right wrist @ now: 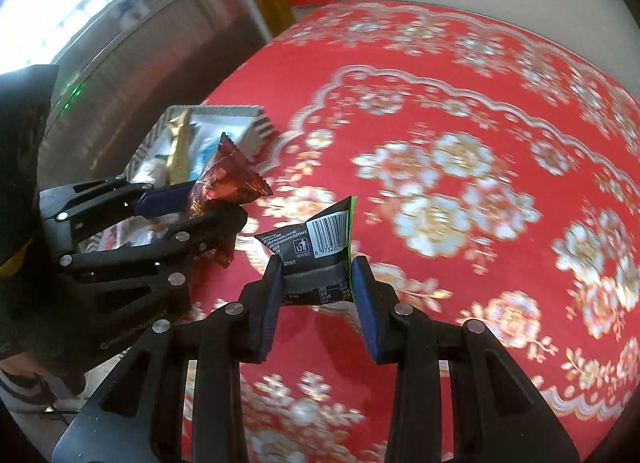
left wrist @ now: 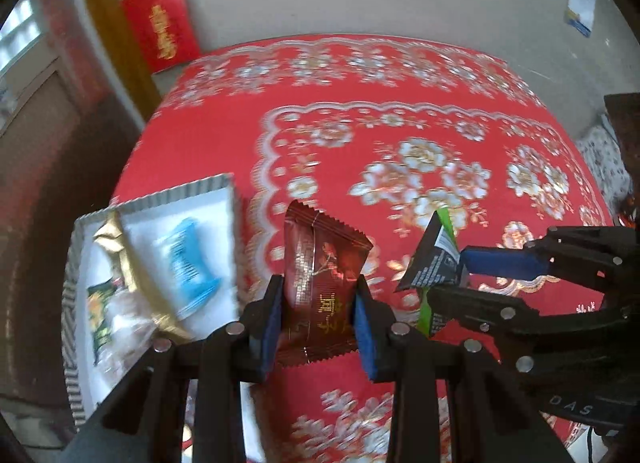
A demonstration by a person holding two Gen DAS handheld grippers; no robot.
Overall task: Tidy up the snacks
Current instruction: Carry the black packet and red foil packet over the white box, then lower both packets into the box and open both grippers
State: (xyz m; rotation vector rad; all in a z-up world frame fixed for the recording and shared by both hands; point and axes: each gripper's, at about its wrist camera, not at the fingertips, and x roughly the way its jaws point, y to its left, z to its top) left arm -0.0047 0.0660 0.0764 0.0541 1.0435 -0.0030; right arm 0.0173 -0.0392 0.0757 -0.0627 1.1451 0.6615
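My left gripper [left wrist: 318, 295] is shut on a dark red snack packet [left wrist: 320, 263] with gold print, held above the red floral tablecloth [left wrist: 400, 135]. To its right, my right gripper [left wrist: 444, 279] is shut on a black and green snack packet [left wrist: 434, 259]. In the right wrist view the right gripper [right wrist: 316, 283] pinches that black and green packet [right wrist: 316, 239], barcode facing up, and the left gripper [right wrist: 200, 203] with the dark red packet [right wrist: 226, 179] shows at the left. A white tray [left wrist: 168, 199] with a striped rim lies at the table's left edge.
The tray [right wrist: 256, 121] holds a gold packet [left wrist: 128, 259], a blue and white packet [left wrist: 188, 259] and a green packet [left wrist: 98, 311]. Red banners [left wrist: 164, 23] hang on the wall behind. A dark cabinet stands at the left, beyond the table's edge.
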